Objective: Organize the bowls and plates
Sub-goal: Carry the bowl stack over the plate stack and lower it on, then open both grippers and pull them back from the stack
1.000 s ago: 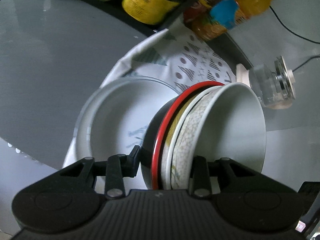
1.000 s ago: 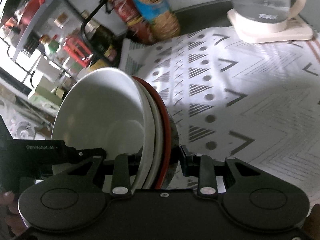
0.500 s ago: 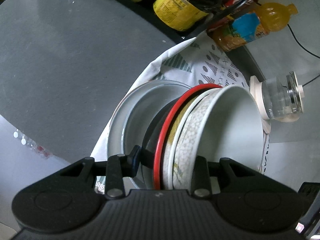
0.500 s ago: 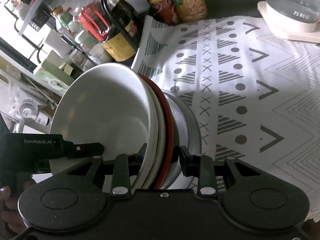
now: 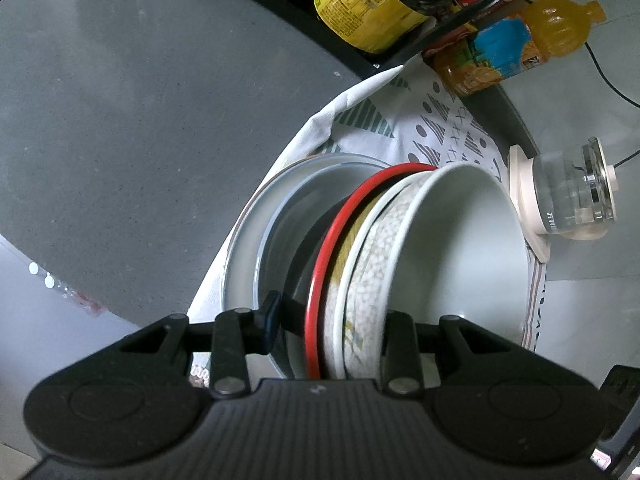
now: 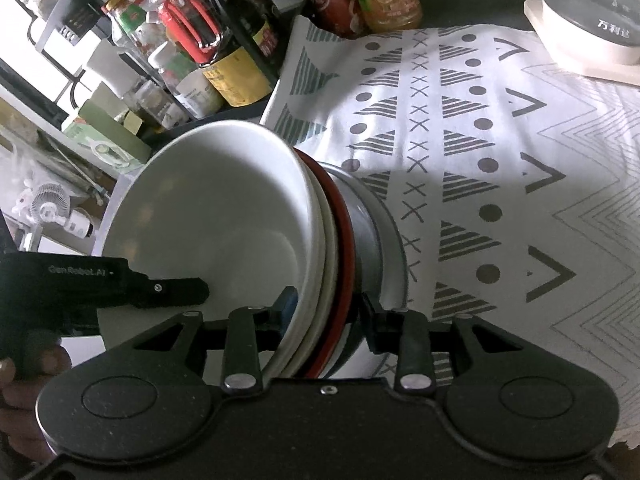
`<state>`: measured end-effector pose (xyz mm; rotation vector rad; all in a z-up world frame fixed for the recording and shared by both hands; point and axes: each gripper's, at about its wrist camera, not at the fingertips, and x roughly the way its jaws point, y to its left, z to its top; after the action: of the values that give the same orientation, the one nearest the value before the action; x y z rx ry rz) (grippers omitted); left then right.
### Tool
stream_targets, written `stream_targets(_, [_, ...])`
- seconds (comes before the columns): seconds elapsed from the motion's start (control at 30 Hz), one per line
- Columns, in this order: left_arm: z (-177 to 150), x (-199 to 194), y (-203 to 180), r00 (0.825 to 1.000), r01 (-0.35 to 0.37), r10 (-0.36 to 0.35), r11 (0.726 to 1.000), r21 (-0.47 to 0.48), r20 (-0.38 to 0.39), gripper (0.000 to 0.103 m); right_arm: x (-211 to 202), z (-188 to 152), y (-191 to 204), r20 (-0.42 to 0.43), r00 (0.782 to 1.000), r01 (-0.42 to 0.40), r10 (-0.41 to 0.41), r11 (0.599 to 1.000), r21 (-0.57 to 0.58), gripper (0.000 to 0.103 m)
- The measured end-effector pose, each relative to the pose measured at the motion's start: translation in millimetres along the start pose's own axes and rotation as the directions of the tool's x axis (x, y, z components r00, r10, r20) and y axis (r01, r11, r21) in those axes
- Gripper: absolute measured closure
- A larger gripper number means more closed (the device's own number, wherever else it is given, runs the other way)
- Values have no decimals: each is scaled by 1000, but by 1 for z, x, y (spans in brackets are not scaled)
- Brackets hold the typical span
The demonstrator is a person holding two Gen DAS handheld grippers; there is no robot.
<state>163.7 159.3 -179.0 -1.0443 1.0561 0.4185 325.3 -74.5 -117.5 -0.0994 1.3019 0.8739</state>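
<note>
A nested stack of bowls (image 5: 452, 264), white innermost, then a speckled one and a red-rimmed black one (image 5: 324, 272), is held between both grippers. My left gripper (image 5: 332, 320) is shut on one side of its rims. My right gripper (image 6: 324, 308) is shut on the opposite side of the stack (image 6: 224, 216). The stack's base sits inside a grey plate (image 5: 256, 236) on the patterned cloth; the plate also shows in the right wrist view (image 6: 384, 236). The left gripper's body (image 6: 100, 280) shows at the left of the right wrist view.
The patterned cloth (image 6: 480, 152) covers the table. A glass kettle on a cream base (image 5: 568, 200) stands at the far right. Juice bottles (image 5: 516, 48) and a rack of sauce bottles (image 6: 224, 56) line the back. A grey surface (image 5: 120, 140) lies left.
Both grippers have carried the bowl stack down and over toward the grey plate, and its base now rests inside the plate. Both grips are unchanged.
</note>
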Motion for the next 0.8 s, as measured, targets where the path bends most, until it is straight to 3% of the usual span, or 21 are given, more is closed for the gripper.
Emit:
stream_targets(0.23, [1,-10,-5,999,5,-8,998,66,42,65,-1,-2,2,35,999,-8,7,1000,30,57])
stream_targets(0.27, [2,-12,-6,999,8,-12,997,82,49,60,-3,-3,4,48,999,0,-1,1000,26,56])
stream_targets(0.37, [2,-21,-11,998,28,-36,991,131,58,45,-11,-5,12,93,995,26,-28,1000,15,37])
stream_targets(0.53, [-4,-34,-21,995,-11,-13,970,241,96,23,-25,-14,20,158,984,74,-80,996,43,29])
stream_targets(0.6, [-6,-39,-21,994,-12,-19,962,272,110,22,-32,-20,22,191,976,98,-108,993,60,19])
stream_targets(0.8, [-11,-47,-26,992,-36,-8,939,341,127,21,-54,-39,22,263,948,155,-180,981,112,11])
